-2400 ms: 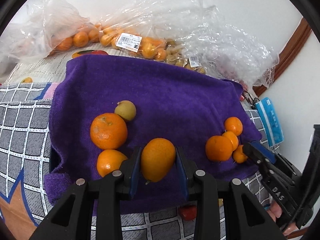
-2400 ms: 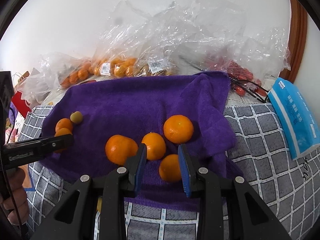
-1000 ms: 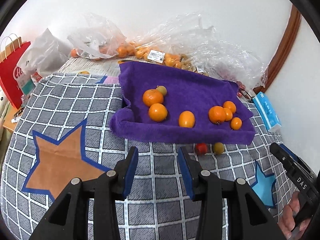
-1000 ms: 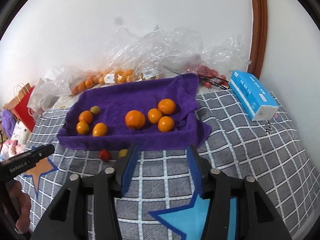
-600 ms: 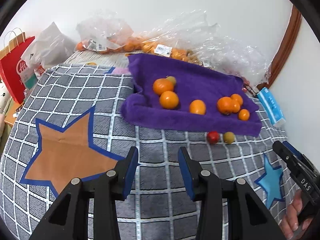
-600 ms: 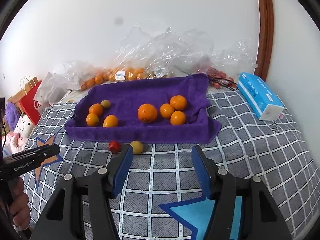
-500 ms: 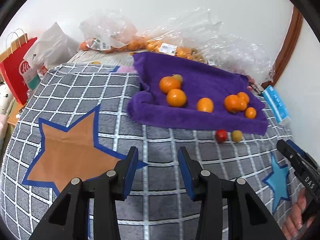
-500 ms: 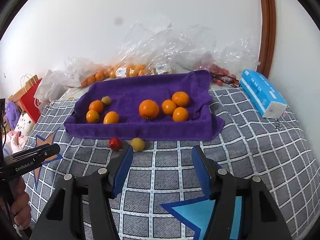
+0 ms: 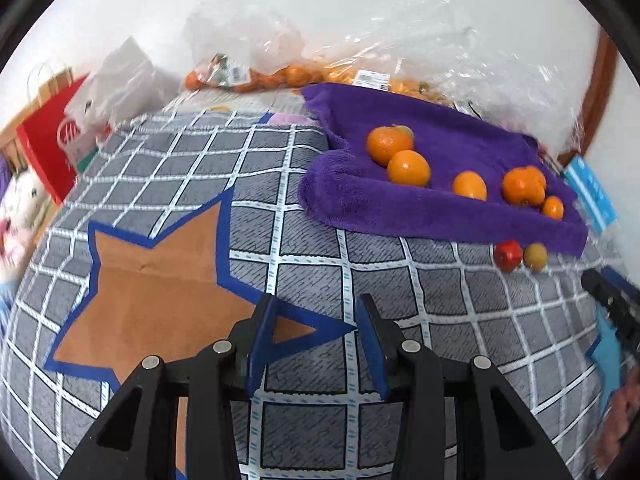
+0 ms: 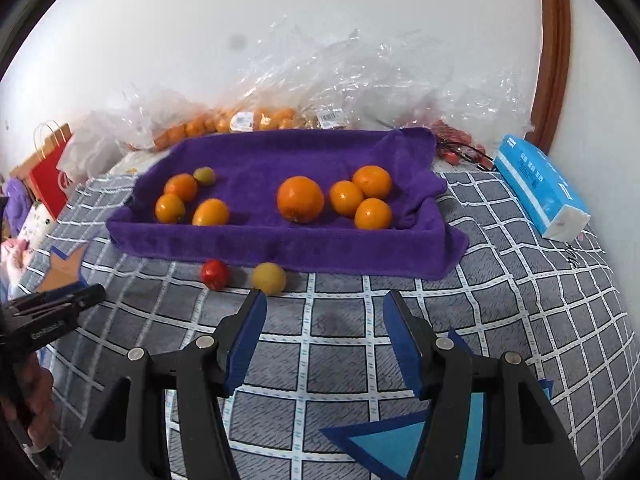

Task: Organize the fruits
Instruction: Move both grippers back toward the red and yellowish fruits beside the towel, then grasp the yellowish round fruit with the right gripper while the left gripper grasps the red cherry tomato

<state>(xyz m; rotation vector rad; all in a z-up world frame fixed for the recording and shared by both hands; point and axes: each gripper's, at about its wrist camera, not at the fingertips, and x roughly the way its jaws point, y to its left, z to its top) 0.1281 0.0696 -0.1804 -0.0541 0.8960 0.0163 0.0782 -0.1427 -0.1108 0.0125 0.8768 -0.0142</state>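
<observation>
Both tongs, left (image 9: 316,316) narrow and right (image 10: 324,312) wider, hold nothing. Oranges sit on the purple terry towel (image 10: 280,236); small red fruit (image 10: 215,274) and yellow fruit (image 10: 269,278) remain just beside its front edge.

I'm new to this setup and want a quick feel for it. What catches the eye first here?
The purple towel at the middle of the grey checked blanket, with oranges sitting on it in two clusters. Just in front of its near edge lie a small red fruit and a yellowish fruit. Behind, clear plastic bags pile against the wall.
</observation>
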